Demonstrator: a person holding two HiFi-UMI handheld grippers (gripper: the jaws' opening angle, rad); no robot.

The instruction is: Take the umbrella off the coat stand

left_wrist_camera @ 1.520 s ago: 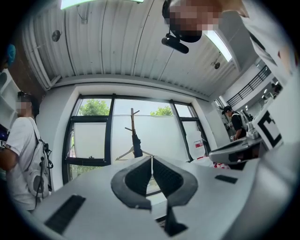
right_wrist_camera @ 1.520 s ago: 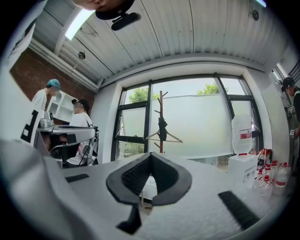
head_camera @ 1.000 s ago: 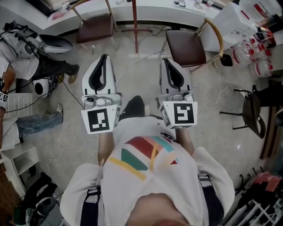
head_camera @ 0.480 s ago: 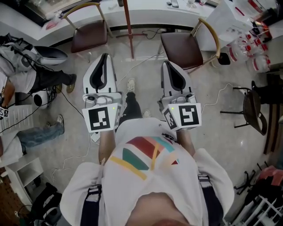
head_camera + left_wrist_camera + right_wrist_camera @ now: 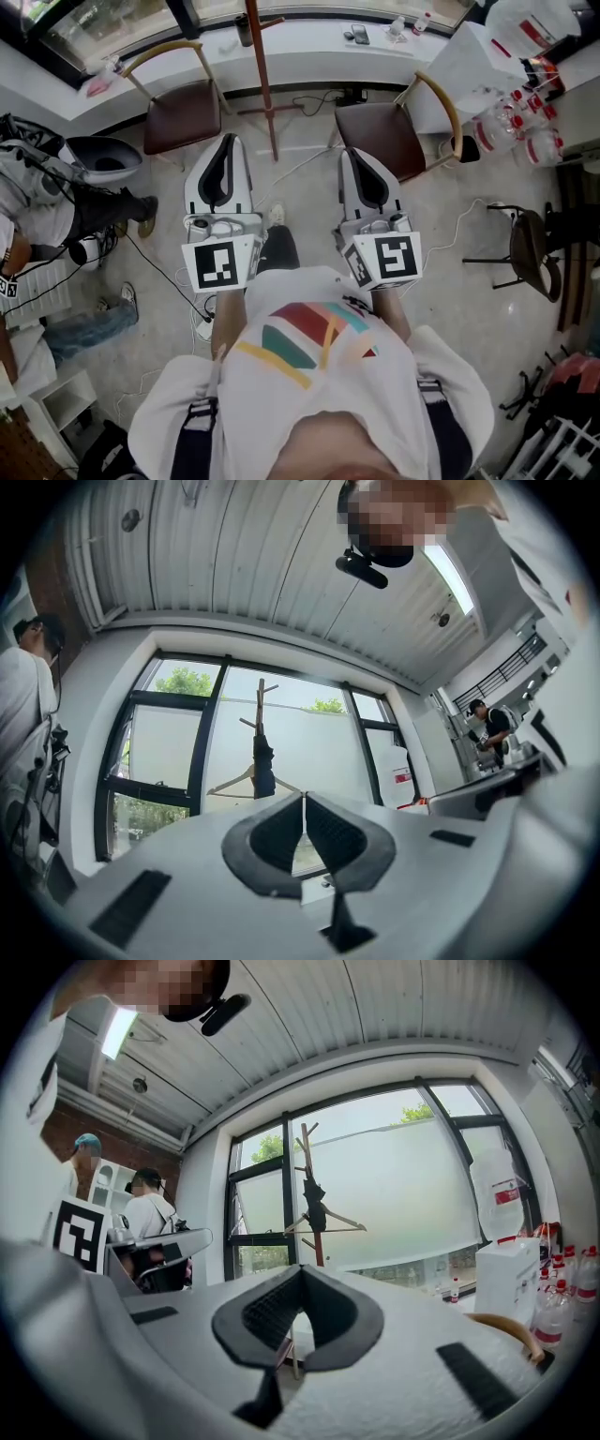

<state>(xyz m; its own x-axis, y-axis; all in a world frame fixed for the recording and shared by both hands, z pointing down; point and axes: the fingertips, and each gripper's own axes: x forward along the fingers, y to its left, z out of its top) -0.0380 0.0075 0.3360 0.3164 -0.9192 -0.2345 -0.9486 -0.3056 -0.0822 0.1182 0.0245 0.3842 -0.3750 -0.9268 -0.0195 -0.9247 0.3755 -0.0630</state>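
The coat stand (image 5: 260, 75) is a red-brown pole by the window, between two chairs. In the left gripper view the coat stand (image 5: 262, 710) rises ahead with a dark folded umbrella (image 5: 263, 767) hanging on it above a pale hanger (image 5: 232, 782). The right gripper view shows the same umbrella (image 5: 314, 1206) on the stand (image 5: 310, 1171), some way off. My left gripper (image 5: 224, 142) and right gripper (image 5: 355, 156) are held side by side in front of my chest, pointing at the stand. Both are shut, with nothing between their pads.
A brown chair (image 5: 181, 105) stands left of the pole and another chair (image 5: 386, 127) right of it, before a white window ledge (image 5: 309, 42). A person (image 5: 52, 192) sits at far left. Cables (image 5: 169, 272) cross the floor. Bottles (image 5: 525, 136) and a black stool (image 5: 534, 246) are at right.
Both grippers have travelled forward with me toward the window. The pole, chairs and ledge sit lower and nearer in the head view. The jaws stayed shut.
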